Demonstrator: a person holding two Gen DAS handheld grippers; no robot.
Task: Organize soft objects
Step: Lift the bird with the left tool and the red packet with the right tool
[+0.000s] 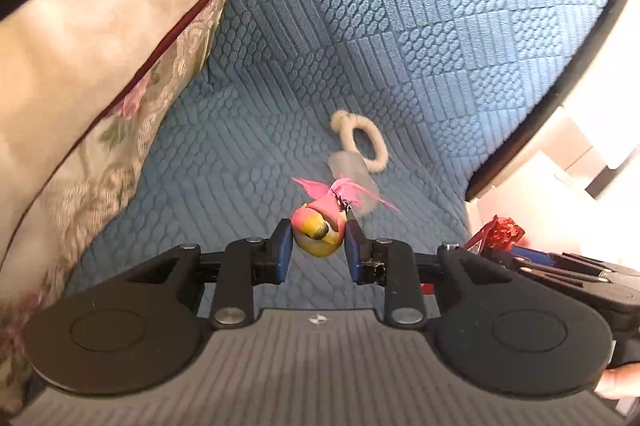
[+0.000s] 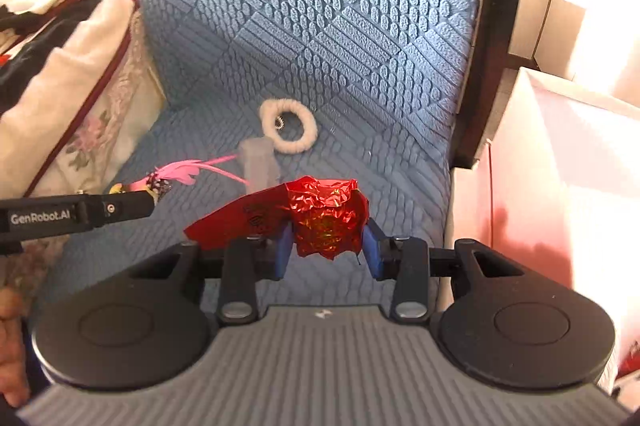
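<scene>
Both claws are loaded and off the seat.

Left claw [image 1: 319, 240] is clenched on a small bird toy [image 1: 318, 232]: pink and yellow body pinched between the blue pads, pink feathers fanning toward 1 o'clock past the tips. The bird's long axis runs roughly along the claw's pointing line, head toward the camera.

Right claw [image 2: 326, 240] is grasping a crumpled red foil piece [image 2: 324, 216]. The bulk sits between the pads and a flat flap sticks out toward 9 o'clock over the left finger.

Still on the blue quilted cushion [image 2: 320, 26]:
- A cream fuzzy hair tie [image 2: 289, 130], lying flat at 12 o'clock from the right claw.
- A pale translucent block [image 2: 259, 166], just beside the tie on its near side and blurred.

From the left claw both lie at about 1 o'clock, beyond the bird's feathers. Neither claw is clearly nearer.

Key relation: a white box [image 2: 560, 166] sits at 3 o'clock of the right claw, past the dark chair edge. Probably the drop target, though I can't confirm it. The right hand is nearer to it, and the left claw rides alongside at its 9 o'clock.

Both claws are pitched down toward the seat. A folded floral cushion [image 1: 100, 106] sits at 9–10 o'clock, well apart.
</scene>
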